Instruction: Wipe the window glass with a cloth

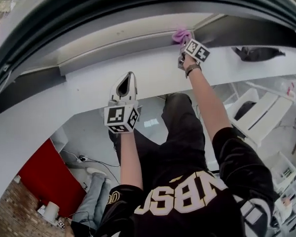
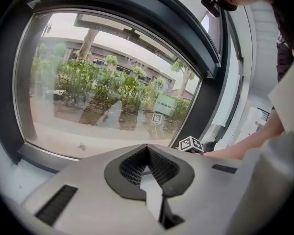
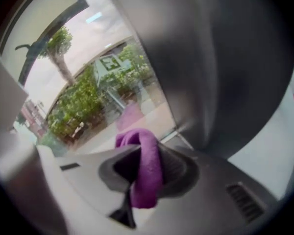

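We are clamping the purple cloth (image 3: pixel 148 155) in our right hand-held gripper (image 3: pixel 145 173), holding it at the glass (image 3: pixel 88 97) corner beside the frame (image 3: pixel 201 58), while our left hand-held gripper (image 2: pixel 148 156) is hanging closed and empty, well apart.

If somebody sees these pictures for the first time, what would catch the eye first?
The purple cloth stands out most, pinched in the right gripper close to a lower corner of the window. Next comes the large window glass with green shrubs outside, filling the left gripper view, where the left gripper is shut and empty.
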